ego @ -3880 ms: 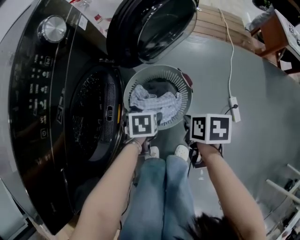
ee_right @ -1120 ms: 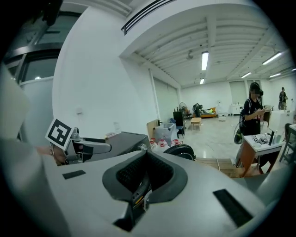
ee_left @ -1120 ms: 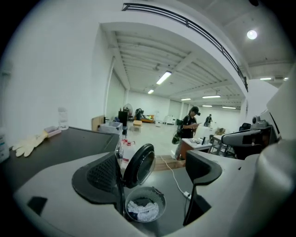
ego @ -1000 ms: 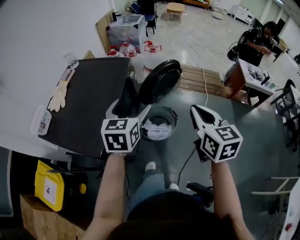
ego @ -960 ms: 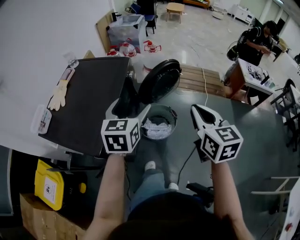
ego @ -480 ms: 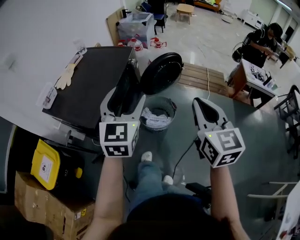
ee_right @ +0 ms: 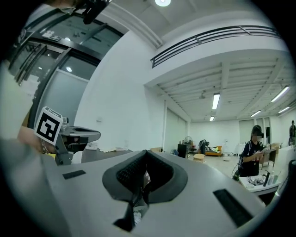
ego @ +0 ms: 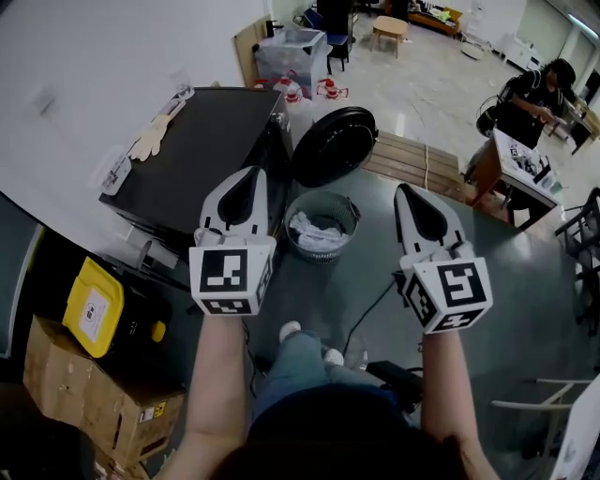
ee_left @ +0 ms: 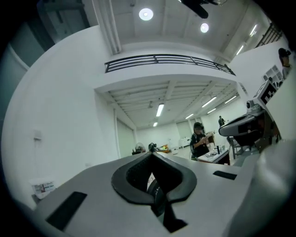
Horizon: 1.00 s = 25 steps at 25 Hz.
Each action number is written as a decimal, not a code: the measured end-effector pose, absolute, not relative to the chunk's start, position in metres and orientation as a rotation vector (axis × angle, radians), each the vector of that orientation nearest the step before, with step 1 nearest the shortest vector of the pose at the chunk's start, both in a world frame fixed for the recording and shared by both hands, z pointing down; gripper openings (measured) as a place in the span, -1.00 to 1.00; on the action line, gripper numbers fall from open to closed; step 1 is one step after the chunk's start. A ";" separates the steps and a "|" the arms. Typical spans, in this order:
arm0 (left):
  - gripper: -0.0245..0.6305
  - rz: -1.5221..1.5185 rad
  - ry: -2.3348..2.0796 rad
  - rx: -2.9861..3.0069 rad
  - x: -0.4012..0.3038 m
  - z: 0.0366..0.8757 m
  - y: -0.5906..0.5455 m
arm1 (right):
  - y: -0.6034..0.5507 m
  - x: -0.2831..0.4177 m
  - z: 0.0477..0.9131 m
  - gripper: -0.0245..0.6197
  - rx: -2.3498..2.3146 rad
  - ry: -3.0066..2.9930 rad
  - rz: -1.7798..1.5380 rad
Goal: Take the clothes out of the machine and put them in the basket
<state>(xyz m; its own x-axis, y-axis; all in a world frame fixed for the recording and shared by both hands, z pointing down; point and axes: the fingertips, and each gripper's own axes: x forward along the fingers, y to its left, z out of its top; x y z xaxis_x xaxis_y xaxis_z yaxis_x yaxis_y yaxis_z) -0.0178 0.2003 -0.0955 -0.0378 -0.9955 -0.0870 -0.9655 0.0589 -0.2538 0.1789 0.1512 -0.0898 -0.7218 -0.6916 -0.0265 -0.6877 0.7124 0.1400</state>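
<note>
machine (ego: 202,141): black
basket (ego: 353,217): grey
clothes (ego: 317,232): whitish
left gripper (ego: 249,172): white; black-and-white square markers
right gripper (ego: 409,190): white; black-and-white square markers
case (ego: 92,309): yellow
box (ego: 84,398): brown

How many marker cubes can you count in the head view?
2: left marker cube on the left tongs by the washing machine; right marker cube on the right tongs. None hidden.

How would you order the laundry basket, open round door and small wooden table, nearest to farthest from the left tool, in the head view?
1. Laundry basket, right of the left tool.
2. Open round door, beyond the basket.
3. Small wooden table, far across the room.
</note>
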 end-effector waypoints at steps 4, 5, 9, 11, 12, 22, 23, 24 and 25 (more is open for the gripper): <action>-0.93 -0.113 2.088 -1.984 -0.025 -0.110 0.201 | 0.152 0.177 -0.101 -0.91 1.194 -2.875 -0.287; -0.93 -0.109 2.083 -1.979 -0.027 -0.112 0.201 | 0.152 0.176 -0.103 -0.91 1.203 -2.870 -0.299; -0.93 -0.107 2.059 -1.966 -0.038 -0.124 0.198 | 0.152 0.170 -0.108 -0.91 1.240 -2.858 -0.313; -0.93 -0.118 2.045 -1.971 -0.042 -0.130 0.195 | 0.152 0.166 -0.112 -0.91 1.256 -2.844 -0.321; -0.93 -0.124 2.039 -1.976 -0.044 -0.132 0.193 | 0.152 0.164 -0.114 -0.91 1.266 -2.835 -0.325; -0.93 -0.200 1.944 -2.029 -0.055 -0.151 0.178 | 0.143 0.157 -0.137 -0.91 1.380 -2.780 -0.343; -0.93 -0.204 1.935 -2.032 -0.056 -0.152 0.177 | 0.142 0.156 -0.139 -0.91 1.388 -2.778 -0.348; -0.93 -0.207 1.931 -2.036 -0.057 -0.153 0.175 | 0.140 0.155 -0.140 -0.91 1.391 -2.774 -0.352; -0.93 -0.207 1.930 -2.040 -0.059 -0.153 0.174 | 0.139 0.153 -0.140 -0.91 1.390 -2.767 -0.355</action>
<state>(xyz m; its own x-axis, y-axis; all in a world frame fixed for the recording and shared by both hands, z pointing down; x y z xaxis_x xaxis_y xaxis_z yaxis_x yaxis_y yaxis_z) -0.0588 0.1739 -0.1534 0.0747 -0.9905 -0.1158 -0.9434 -0.0325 -0.3301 0.1534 0.1389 -0.1398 -0.6022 -0.7944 -0.0795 -0.7888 0.5766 0.2131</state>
